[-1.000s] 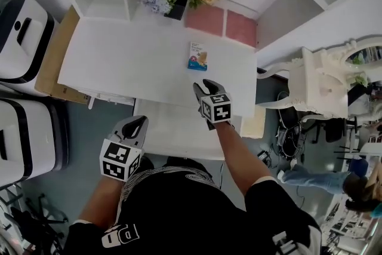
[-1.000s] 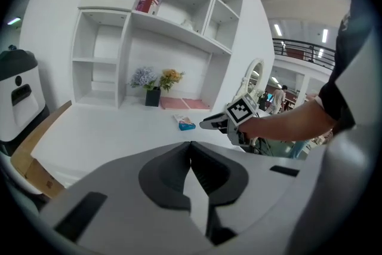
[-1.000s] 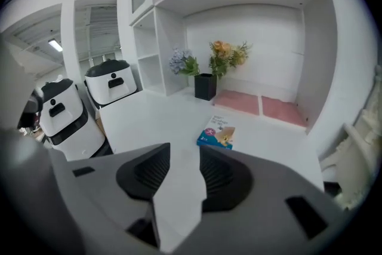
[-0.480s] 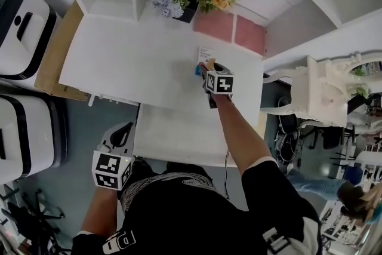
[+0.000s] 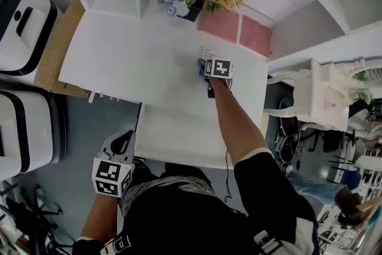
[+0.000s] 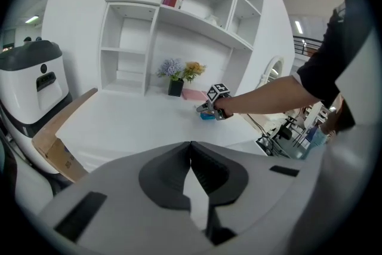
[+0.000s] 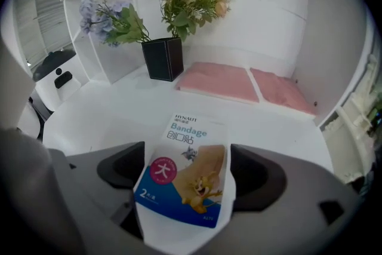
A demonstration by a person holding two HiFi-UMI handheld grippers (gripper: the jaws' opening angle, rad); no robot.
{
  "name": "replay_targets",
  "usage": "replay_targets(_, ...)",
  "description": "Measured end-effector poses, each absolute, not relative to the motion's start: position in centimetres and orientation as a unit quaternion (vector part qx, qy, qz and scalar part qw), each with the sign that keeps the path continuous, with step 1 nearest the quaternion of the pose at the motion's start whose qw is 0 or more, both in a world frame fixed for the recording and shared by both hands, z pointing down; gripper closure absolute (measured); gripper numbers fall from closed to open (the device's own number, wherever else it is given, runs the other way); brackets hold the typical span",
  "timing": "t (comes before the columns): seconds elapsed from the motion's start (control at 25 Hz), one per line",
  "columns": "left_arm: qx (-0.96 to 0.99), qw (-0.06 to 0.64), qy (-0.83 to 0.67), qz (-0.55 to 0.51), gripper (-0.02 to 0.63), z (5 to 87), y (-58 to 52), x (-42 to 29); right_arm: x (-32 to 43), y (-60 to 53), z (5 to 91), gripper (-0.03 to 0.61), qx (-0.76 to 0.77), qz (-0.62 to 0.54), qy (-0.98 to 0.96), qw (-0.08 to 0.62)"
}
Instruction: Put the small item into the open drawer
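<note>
Right hand-held gripper [image 5: 205, 68], jaws just opened wide and not yet gripping, straddles the bandage pack [image 7: 186, 173] lying far right on the surface [image 5: 137, 63]: pick-up step, so it likely needs to clench and carry the pack to the near open drawer [image 5: 173, 134].

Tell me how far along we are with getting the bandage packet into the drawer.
Done: right gripper is at the desk, jaws just opened. In hand: they straddle the bandage packet, not yet gripping. Remaining: close, lift, carry it to the open drawer; left gripper hangs shut.
</note>
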State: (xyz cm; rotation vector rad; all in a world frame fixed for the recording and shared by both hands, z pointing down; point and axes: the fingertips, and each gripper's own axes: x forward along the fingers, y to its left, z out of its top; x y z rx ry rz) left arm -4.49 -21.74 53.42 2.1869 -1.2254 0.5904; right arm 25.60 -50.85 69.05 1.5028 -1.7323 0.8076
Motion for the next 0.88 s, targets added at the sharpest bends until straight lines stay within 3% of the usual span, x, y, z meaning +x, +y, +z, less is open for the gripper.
replay_targets(0.88,0.811,0.290,-0.462,0.214,0.600,53.2,-20.5,-5.4,26.2,-49.9,70.3,0.143,0.596,0.358,-0.650,0.307)
